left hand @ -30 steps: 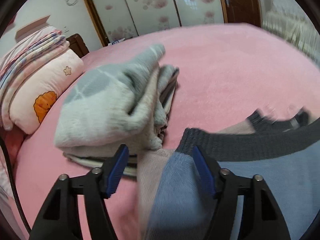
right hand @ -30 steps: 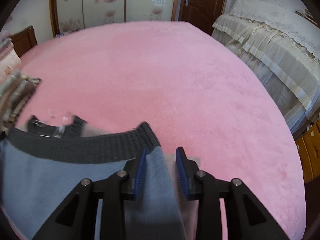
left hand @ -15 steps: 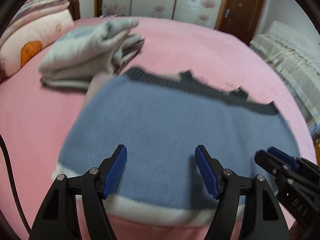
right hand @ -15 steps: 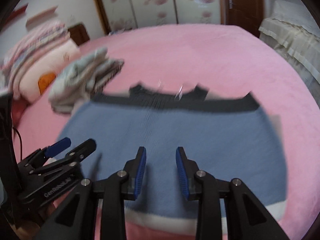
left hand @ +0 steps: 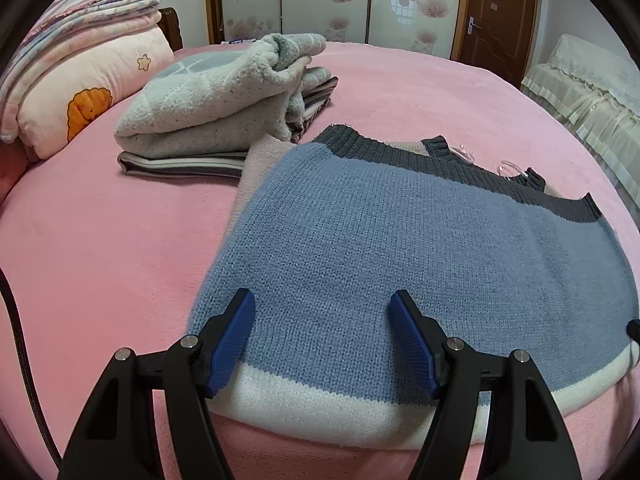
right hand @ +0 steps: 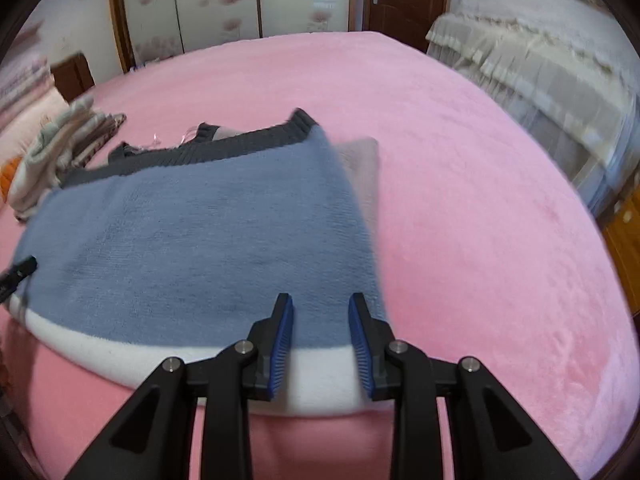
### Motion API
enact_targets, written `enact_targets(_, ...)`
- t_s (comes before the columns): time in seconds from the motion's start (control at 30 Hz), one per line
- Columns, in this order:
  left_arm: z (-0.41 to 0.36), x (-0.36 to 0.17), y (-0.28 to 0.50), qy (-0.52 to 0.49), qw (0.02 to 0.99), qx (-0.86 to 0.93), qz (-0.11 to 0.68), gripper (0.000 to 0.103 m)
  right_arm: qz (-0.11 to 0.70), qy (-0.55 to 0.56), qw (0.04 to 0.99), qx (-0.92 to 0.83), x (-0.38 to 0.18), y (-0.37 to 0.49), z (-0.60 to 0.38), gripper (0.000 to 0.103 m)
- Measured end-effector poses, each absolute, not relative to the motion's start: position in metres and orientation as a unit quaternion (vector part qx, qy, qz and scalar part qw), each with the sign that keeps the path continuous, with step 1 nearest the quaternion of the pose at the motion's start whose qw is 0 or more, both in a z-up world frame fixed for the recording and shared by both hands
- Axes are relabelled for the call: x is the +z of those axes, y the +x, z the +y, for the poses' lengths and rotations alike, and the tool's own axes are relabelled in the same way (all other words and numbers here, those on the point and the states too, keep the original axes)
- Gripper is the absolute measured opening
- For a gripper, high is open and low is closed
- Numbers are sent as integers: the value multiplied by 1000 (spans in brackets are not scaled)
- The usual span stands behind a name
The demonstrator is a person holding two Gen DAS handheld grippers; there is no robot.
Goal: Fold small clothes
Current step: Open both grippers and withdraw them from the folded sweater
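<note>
A blue knit sweater (left hand: 400, 248) with a dark grey ribbed band at its far edge and a white band at its near edge lies folded flat on the pink bed. It also shows in the right wrist view (right hand: 192, 232). My left gripper (left hand: 322, 322) is open and empty, hovering over the sweater's near left part. My right gripper (right hand: 320, 320) is open with a narrower gap, empty, over the sweater's near right corner. A pale pink layer (right hand: 362, 164) sticks out under the sweater's right edge.
A stack of folded clothes (left hand: 224, 108), topped by a fuzzy grey-green sweater, sits left of the blue sweater. Pillows and folded quilts (left hand: 80, 68) lie at the far left. The pink bed (right hand: 480, 184) stretches to the right. A covered sofa (right hand: 540, 60) stands beyond.
Both grippers have let go of the sweater and pulled back toward its near white edge. The sweater now lies flat on the bed. The right view has swung to the right.
</note>
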State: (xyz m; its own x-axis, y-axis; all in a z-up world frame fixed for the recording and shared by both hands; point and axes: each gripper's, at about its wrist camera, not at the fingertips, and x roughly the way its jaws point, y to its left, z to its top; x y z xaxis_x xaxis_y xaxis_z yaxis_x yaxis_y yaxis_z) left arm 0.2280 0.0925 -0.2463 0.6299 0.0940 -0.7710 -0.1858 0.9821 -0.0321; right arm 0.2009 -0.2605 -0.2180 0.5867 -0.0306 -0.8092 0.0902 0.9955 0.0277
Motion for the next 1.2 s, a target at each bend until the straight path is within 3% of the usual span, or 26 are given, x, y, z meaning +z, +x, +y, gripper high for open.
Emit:
enact_targets(0.6,100,-239,229,-80,886,61,452,70,476,-21,877,-62,-222,201,-246,25)
enact_targets(0.77,119,-213,213,-143,881,51,448,80,486,-1,872,-57,-211,200,-247,25)
enact_targets(1.07,146,-163,184,-167,888,53,426,87,468,31,883,-18,-172,192,-223,25)
enact_targets(1.2,156,-151,174,-182,890,53,415,91,443,35,896,3,-147,190,-206,34)
